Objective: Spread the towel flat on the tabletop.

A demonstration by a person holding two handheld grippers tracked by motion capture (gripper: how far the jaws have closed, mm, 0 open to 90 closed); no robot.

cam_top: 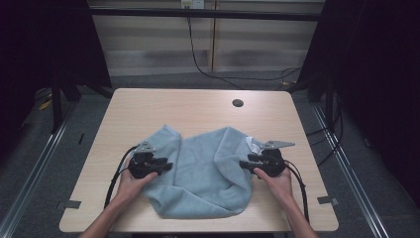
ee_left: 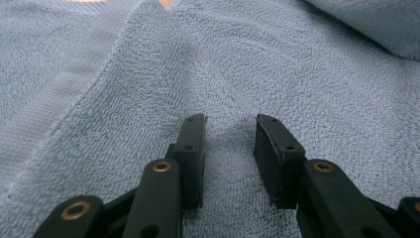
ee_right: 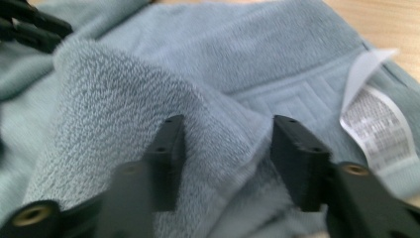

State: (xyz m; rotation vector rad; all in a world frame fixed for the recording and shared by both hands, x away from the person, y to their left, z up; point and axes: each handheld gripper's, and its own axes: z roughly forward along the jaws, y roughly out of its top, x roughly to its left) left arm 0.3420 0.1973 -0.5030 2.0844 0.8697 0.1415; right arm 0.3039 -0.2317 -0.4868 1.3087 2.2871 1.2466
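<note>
Centrally on the pale wooden counter (cam_top: pixel 148 106) lies the crumpled light-blue terry towel (cam_top: pixel 198 173). Left tongs (ee_left: pixel 230 134) and right tongs (ee_right: pixel 225 144) straddle raised folds, released. Risk: closing may pinch several layers, dragging the bunched cloth or slipping off.
</note>
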